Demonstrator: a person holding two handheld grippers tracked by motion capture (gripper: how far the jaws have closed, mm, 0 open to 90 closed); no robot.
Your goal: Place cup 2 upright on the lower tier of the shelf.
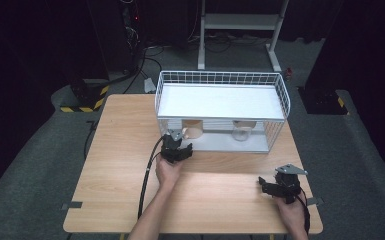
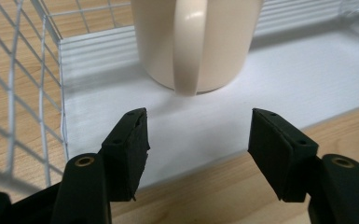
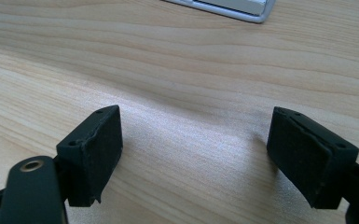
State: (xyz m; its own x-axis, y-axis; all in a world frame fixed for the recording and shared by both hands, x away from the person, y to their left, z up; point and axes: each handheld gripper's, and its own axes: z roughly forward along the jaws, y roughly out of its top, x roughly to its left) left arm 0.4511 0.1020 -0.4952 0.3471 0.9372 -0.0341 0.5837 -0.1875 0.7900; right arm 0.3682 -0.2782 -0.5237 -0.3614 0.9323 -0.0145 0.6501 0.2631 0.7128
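While the left gripper (image 2: pixel 198 154) points at the cream mug (image 2: pixel 196 42), its jaws stand apart with nothing between them; the pads press on nothing, and the mug's handle faces them from a little way ahead. That mug stands upright on the white lower shelf (image 2: pixel 270 88) of the wire rack (image 1: pixel 220 110), near the rack's left end, with white wire mesh (image 2: pixel 23 79) rising just beside it. In the high view the left gripper (image 1: pixel 176 148) sits right at the front edge of the rack, directly before the mug (image 1: pixel 194 130), with its black cable (image 1: pixel 147 175) trailing back over the bench (image 1: pixel 120 165) toward the person's left hand (image 1: pixel 167 172) and forearm.

Farther along the same lower shelf, toward the rack's right end, stands a clear glass (image 1: pixel 242 132), well apart from the mug. Above both lies the rack's white upper tray (image 1: pixel 220 100), fenced by a wire rim.

Away from the rack, near the bench's front right corner, the right gripper (image 1: pixel 272 187) rests low in the person's right hand (image 1: pixel 292 212). Its jaws (image 3: pixel 196 158) are spread wide over bare wood grain, holding nothing, with a corner of the rack's white base (image 3: pixel 242 9) showing beyond them.
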